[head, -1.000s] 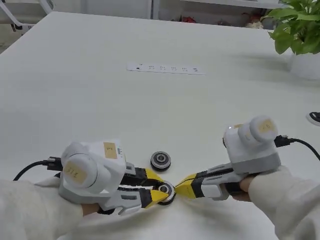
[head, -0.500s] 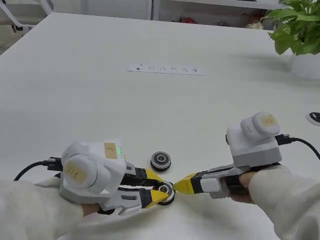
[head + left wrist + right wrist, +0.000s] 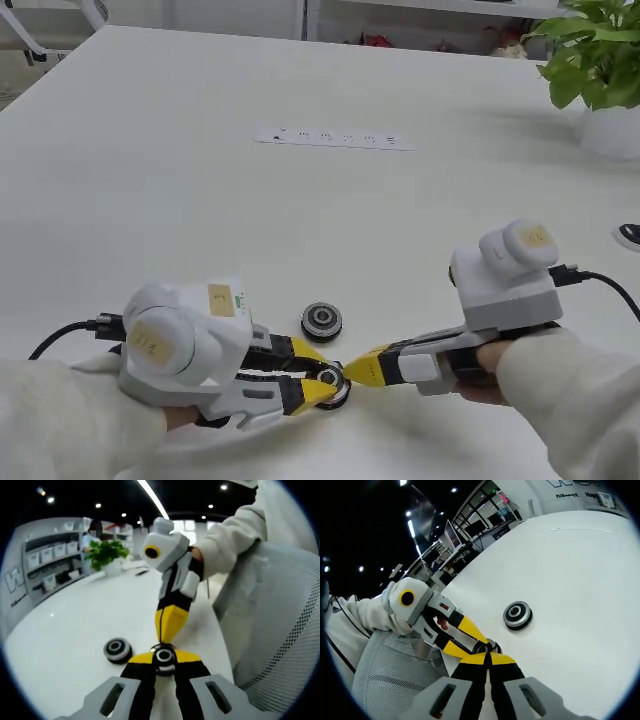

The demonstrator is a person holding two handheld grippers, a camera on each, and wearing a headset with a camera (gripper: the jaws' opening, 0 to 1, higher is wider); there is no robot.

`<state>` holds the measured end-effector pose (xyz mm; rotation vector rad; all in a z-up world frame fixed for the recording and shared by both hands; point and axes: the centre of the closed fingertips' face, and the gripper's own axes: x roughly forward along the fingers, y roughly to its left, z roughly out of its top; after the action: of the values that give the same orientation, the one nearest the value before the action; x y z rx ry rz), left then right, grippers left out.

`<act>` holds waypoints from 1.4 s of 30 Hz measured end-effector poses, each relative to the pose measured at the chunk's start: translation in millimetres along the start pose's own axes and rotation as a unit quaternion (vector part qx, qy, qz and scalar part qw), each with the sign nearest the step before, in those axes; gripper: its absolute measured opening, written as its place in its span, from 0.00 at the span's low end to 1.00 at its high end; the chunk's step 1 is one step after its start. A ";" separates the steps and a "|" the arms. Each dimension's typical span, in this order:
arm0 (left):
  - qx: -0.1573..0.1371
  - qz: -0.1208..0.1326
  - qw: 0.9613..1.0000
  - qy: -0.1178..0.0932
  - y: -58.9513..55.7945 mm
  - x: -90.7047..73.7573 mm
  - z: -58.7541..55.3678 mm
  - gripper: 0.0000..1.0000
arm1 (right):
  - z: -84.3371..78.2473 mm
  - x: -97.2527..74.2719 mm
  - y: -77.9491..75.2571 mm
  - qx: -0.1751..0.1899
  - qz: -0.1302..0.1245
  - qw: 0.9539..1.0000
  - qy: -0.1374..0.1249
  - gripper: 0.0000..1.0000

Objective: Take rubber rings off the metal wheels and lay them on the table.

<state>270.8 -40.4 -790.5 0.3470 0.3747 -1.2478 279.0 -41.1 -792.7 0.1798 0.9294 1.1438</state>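
My left gripper (image 3: 322,381) is shut on a small metal wheel (image 3: 333,380), which it holds just above the table near the front edge. In the left gripper view the wheel (image 3: 164,656) sits between the yellow fingertips. My right gripper (image 3: 353,375) comes in from the right, shut, its tips pinched at the black rubber ring (image 3: 161,645) on that wheel's edge. From the right gripper view, the same wheel (image 3: 493,644) peeks out just beyond my right gripper (image 3: 489,656). A second wheel (image 3: 321,320) with its black ring lies flat on the table just behind.
A white power strip (image 3: 333,138) lies further back on the white table (image 3: 200,180). A potted plant (image 3: 595,60) stands at the far right, with a dark cable (image 3: 605,288) and a small black item (image 3: 630,236) near the right edge.
My right gripper has rolled and shifted slightly, its body now sitting a little further right, while its tips stay at the wheel. The left gripper and both wheels have not moved.
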 end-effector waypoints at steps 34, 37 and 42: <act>-0.012 0.001 1.000 0.007 -0.2 0.1 -0.1 0.15 | 7.0 0.4 4.7 0.006 0.009 1.000 -0.017 0.00; -0.005 0.000 1.000 0.015 -0.5 -0.2 -0.3 0.15 | 7.2 0.2 5.6 0.006 0.007 1.000 -0.016 0.00; 0.013 -0.005 1.000 0.026 -1.9 -2.3 1.4 0.15 | 7.7 -0.2 9.2 0.006 0.008 1.000 -0.017 0.00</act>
<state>268.5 -39.6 -788.3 0.4021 0.4058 -1.2555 278.1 -34.7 -782.5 0.2164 0.9068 1.1471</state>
